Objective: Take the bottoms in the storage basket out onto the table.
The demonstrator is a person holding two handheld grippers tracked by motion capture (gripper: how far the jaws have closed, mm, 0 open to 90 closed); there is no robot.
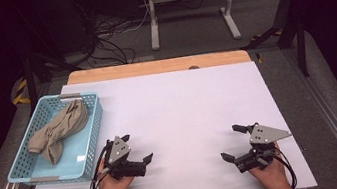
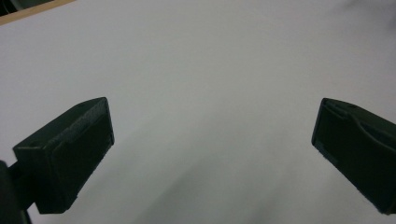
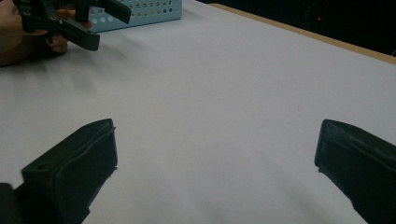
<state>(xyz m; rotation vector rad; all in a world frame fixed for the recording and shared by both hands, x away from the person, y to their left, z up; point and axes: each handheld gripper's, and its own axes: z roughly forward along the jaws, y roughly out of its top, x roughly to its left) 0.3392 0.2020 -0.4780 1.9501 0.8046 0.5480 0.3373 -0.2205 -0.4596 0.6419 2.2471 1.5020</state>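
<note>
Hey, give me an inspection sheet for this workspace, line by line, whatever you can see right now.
Surface: white board on a wooden table top, bare in the middle.
Job's things: light blue perforated basket at the left edge, holding a crumpled beige cloth.
Clutter: nothing seen.
Grippers: left claw open, empty, beside the basket; right claw open, empty, near the front right. Each is held in a hand.
Cables: one trails from each claw; a tangle of black cables lies on the floor beyond the table.
Surroundings: dark room, white frame legs behind.
</note>
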